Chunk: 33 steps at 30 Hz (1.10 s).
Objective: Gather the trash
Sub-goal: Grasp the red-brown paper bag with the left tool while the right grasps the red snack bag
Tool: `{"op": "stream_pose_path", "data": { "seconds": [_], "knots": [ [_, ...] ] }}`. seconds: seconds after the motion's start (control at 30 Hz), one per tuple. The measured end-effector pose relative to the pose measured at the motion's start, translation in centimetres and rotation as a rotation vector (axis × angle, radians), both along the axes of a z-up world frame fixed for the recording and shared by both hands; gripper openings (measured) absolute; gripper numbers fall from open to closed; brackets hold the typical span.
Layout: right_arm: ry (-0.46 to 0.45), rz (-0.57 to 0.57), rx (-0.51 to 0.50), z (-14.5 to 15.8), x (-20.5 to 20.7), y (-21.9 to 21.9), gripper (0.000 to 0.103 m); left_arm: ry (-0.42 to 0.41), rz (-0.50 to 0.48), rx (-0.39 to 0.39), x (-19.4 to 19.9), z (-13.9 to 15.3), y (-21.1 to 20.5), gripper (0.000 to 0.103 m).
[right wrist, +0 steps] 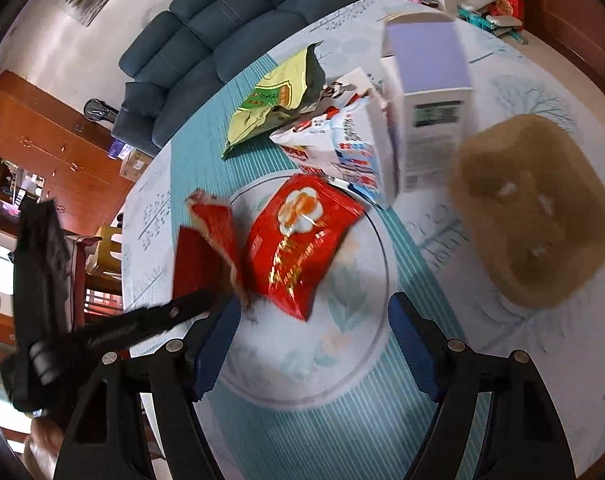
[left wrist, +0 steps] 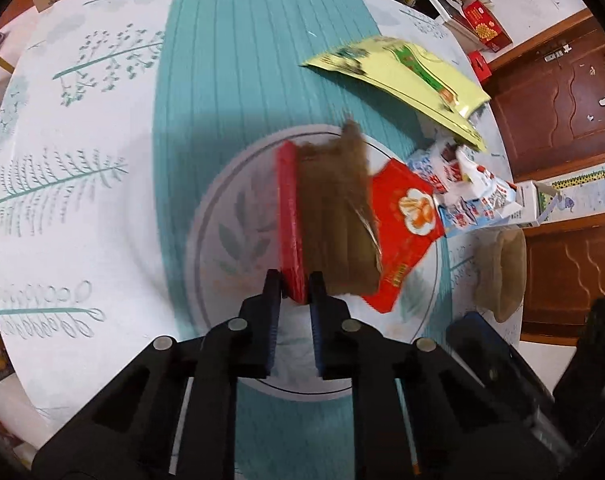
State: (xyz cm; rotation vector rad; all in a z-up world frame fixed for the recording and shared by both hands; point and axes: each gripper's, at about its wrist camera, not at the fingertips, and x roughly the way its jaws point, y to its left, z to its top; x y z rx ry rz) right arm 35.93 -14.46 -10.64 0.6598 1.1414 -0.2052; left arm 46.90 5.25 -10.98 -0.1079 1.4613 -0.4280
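Observation:
My left gripper (left wrist: 295,290) is shut on the near edge of a red wrapper with a brownish clear side (left wrist: 322,216), which stands up over the white plate (left wrist: 218,216). In the right wrist view the same wrapper (right wrist: 206,240) hangs from the left gripper's black fingers (right wrist: 174,314). A red snack packet with a white flower print (right wrist: 302,240) (left wrist: 406,216) lies flat on the plate (right wrist: 342,372). My right gripper (right wrist: 314,304) is open just above that packet's near end, with nothing between its blue pads.
Beyond the plate lie a yellow-green bag (right wrist: 274,100) (left wrist: 402,76), a white, blue and red bag (right wrist: 342,148) (left wrist: 470,188) and a white box (right wrist: 426,80). A brown basket (right wrist: 534,208) (left wrist: 502,276) sits at the right. The round table's edge (left wrist: 6,280) curves left.

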Motion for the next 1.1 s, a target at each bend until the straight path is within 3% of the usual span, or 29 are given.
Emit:
{"op": "stream_pose_path", "data": {
  "seconds": [0.2,0.5,0.63,0.73,0.97,1.1],
  "knots": [
    [0.047,-0.042,-0.021,-1.7,3.6,0.8,0.078,-0.018,0.019,-0.002,0.5,0.9,2.9,0.009],
    [0.145,0.006,-0.265,-3.2,7.4,5.6,0.078,-0.055,0.037,0.0,0.0,2.9,7.1,0.009],
    [0.153,0.032,-0.375,-3.2,7.7,6.9,0.047,-0.054,0.039,-0.002,-0.5,3.1,8.1,0.009],
    [0.136,0.029,-0.36,-3.0,7.1,6.5,0.037,-0.051,0.04,0.0,-1.0,3.2,8.6,0.009],
    [0.066,0.046,-0.22,-1.9,3.6,4.7,0.022,-0.064,0.027,-0.004,-2.4,3.8,8.2,0.009],
    [0.032,0.062,-0.171,-0.3,0.8,4.1,0.019,-0.08,0.005,-0.009,-3.9,4.8,8.1,0.009]
  ]
}}
